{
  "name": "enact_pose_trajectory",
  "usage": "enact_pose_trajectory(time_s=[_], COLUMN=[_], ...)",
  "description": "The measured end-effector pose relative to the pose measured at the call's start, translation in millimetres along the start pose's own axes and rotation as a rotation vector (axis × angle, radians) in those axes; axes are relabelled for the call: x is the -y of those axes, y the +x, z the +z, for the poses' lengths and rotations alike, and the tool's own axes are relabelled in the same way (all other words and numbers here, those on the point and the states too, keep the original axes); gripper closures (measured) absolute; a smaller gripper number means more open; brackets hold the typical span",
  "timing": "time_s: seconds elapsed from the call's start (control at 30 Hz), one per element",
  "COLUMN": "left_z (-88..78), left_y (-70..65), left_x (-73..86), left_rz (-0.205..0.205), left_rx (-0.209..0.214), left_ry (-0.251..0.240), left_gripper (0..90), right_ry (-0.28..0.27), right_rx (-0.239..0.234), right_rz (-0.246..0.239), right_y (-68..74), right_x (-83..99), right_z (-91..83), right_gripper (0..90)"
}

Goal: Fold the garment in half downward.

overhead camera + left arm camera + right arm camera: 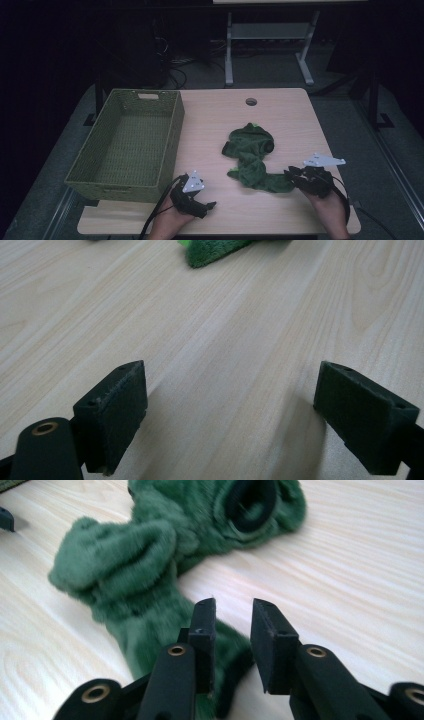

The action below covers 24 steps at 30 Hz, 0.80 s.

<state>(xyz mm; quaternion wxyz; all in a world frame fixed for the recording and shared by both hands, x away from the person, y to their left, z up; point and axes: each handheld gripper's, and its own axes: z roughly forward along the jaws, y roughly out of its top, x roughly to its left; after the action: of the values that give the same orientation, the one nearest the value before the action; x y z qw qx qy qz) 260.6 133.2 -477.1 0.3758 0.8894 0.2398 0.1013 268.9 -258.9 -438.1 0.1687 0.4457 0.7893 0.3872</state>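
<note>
The right gripper [291, 173] sat low over the bench [280, 107] with its jaws a little apart and nothing pressed between the pads. In the right gripper view the near end of a dark green fleece garment [165, 565] lay just under and beside its left jaw, and the rest of the crumpled cloth stretched away ahead of the jaws, with a dark-rimmed round opening [252, 502] at its far end. In the high view the garment [252, 157] lay on the bench just ahead of the right gripper's jaws, its near end touching or almost touching them; which, could not be told.

The left gripper [230, 410] had its jaws wide apart over bare wood, holding nothing. One green edge of the garment [212, 250] showed well ahead of them. In the high view the left gripper [210, 205] pointed toward the garment, and a green woven basket [172, 145] stood just beside it, on the side away from the garment.
</note>
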Motion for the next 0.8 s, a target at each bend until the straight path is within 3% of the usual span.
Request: enact_pose_trajectory(time_s=[0.23, 0.47, 0.8], left_z=[0.0, 0.3, 0.5], left_y=[0.0, -0.3, -0.1], left_x=[0.0, 0.0, -0.2], left_rz=[0.000, -0.005, -0.004], left_rx=[0.001, 0.001, 0.000], left_ry=[0.000, -0.005, -0.004], left_gripper=[13.1, 13.1, 13.1], right_ry=[0.015, 0.035, 0.075], right_rx=[0.020, -0.007, -0.071], right_rz=[0.001, 0.006, 0.017], right_y=[-6.8, -8.6, -1.1], right_x=[23.8, 44.7, 44.2], right_z=[-20.0, -31.6, -15.0], right_gripper=[63.1, 60.6, 60.5])
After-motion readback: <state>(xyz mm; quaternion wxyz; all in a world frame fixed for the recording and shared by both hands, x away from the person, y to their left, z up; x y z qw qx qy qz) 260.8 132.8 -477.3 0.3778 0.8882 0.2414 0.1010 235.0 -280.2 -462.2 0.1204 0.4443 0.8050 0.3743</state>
